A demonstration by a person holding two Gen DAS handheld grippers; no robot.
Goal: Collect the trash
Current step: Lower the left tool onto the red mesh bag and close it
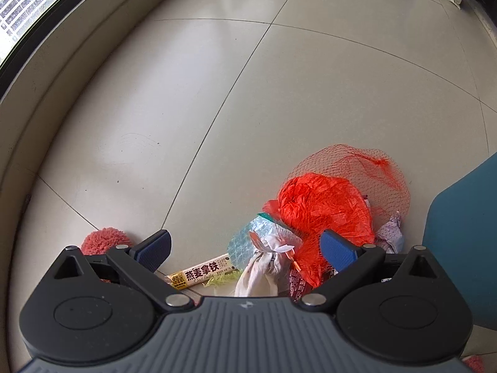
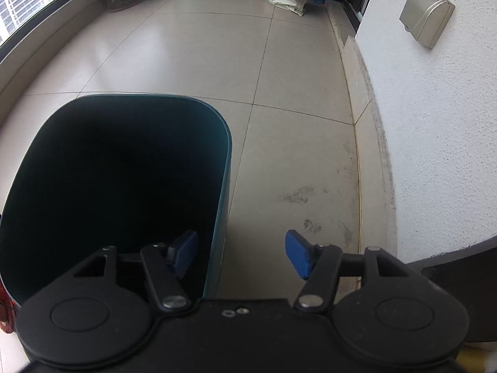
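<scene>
- We hold our left gripper (image 1: 245,250) spread above the trash pile (image 1: 298,233) on the floor, poised to pick.
- Our right gripper (image 2: 242,256) straddles the teal bin's wall (image 2: 222,217), not yet clamped, likely to steady it.

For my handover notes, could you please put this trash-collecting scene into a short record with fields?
setting: tiled floor beside a window
trash pile: red mesh net, crumpled red plastic, bubble wrap, white wrapper, oat latte sachet, all on the floor
bin: dark teal bin standing upright, inside too dark to see
left gripper: open above the pile, holding nothing
right gripper: open astride the bin's right wall, one finger inside, pads not touching it
other: fuzzy red item left of the pile
</scene>
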